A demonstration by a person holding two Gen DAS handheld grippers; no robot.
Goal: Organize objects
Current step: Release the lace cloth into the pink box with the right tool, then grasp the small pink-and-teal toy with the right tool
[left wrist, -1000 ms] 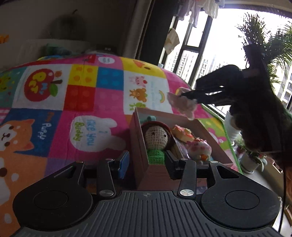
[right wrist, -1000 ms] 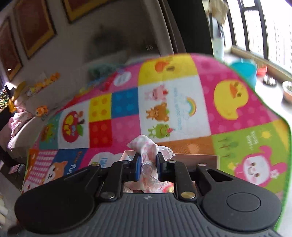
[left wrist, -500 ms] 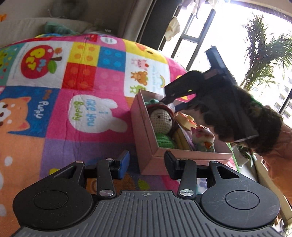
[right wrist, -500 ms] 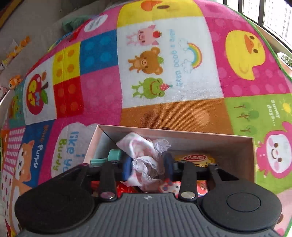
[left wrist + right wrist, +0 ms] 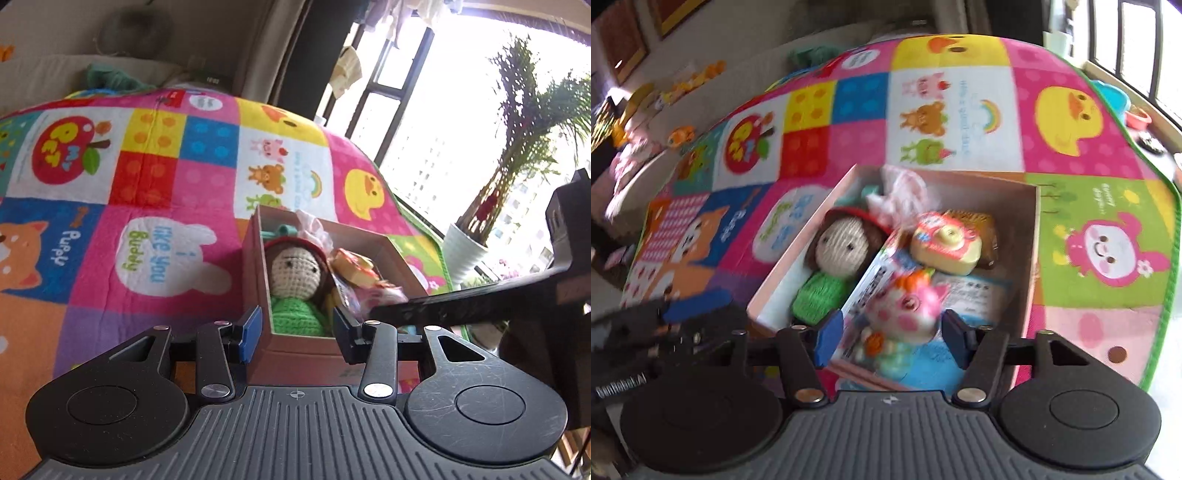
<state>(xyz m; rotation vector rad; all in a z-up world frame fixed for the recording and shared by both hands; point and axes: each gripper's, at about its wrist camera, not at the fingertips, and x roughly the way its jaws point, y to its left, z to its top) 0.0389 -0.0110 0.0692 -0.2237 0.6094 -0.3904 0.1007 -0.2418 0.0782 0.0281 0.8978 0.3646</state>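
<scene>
Inside the pink cardboard box (image 5: 1030, 236), at its far end, lies the crumpled pink-and-white lace cloth (image 5: 901, 195), touching the red hat of the crocheted doll with a beige face and green body (image 5: 838, 258). That doll lies along the box's left wall. Beside it: a round yellow toy camera with a red-and-white rim (image 5: 945, 240), a small pink-and-white plush animal with orange tufts (image 5: 908, 310) near the front wall, and printed blue-and-white packaging (image 5: 971, 291) under both.

Right gripper (image 5: 888, 341) hovers over the box's near end, jaws partly apart; they have just been opening, and the cloth is clear of them now. The plush shows between the blue pads (image 5: 827, 338) in this view (contact not discernible, frame is blurred).

Left gripper (image 5: 293, 330) sits at the box's near left corner, jaws partly apart, straddling the corner: one blue pad outside the left wall, the other over the interior. Cannot tell whether either pad touches the cardboard. From the left wrist view the right gripper's black body (image 5: 461, 304) reaches in over the box from the right.

Box rests on a bright patchwork cartoon play mat (image 5: 155, 236). A potted palm in a white pot (image 5: 476, 236) stands by the window.
</scene>
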